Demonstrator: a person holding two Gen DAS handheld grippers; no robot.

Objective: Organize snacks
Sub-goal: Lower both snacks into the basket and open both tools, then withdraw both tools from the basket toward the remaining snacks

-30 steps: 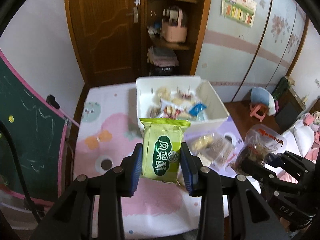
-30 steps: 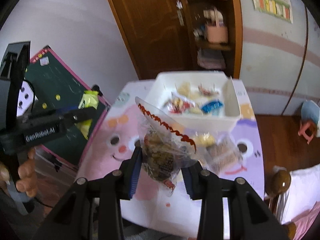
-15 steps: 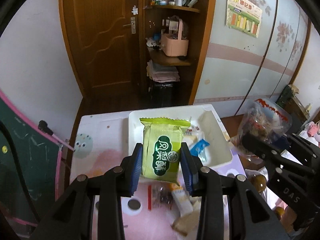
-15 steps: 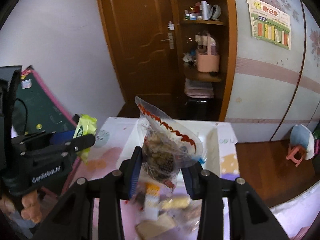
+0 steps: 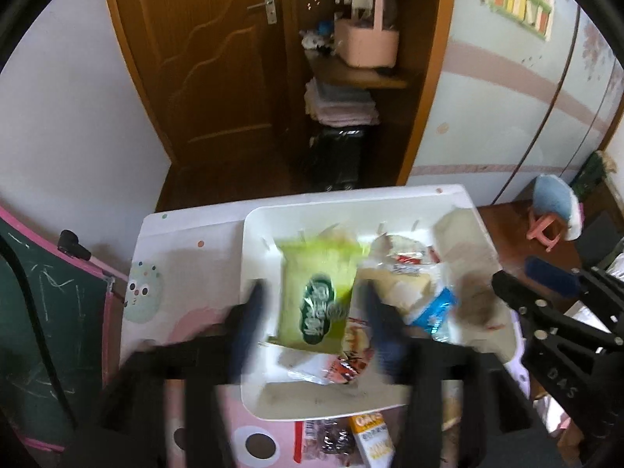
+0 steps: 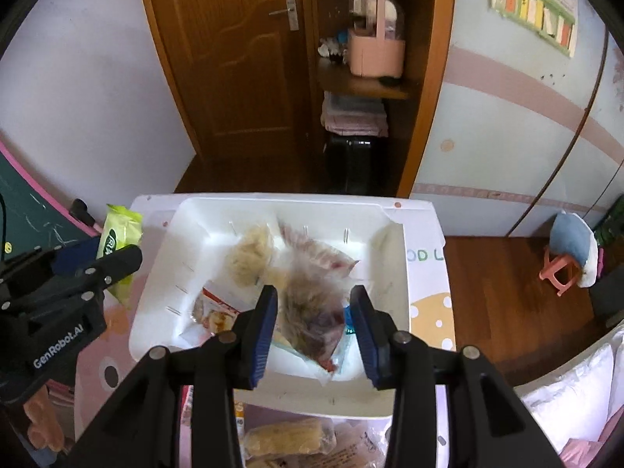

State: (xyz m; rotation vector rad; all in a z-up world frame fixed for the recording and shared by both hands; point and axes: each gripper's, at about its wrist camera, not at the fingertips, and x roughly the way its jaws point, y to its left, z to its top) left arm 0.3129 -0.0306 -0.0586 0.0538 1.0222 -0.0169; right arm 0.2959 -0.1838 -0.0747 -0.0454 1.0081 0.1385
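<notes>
Left claw (image 5: 312, 312) opening, green packet (image 5: 318, 296) between | table (image 5: 187, 257) | wooden door (image 5: 206, 58)

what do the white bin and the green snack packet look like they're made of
White rectangular bin: looks like moulded plastic, smooth and matte to slightly glossy, with rounded corners and thin walls. Green snack packet: probably printed plastic film, with a crimped top edge; blur hides the sheen.

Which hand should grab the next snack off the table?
Likely left: left gripper has just been opening, green packet loose over the bin; right gripper has the clear bag between its pads.
</notes>
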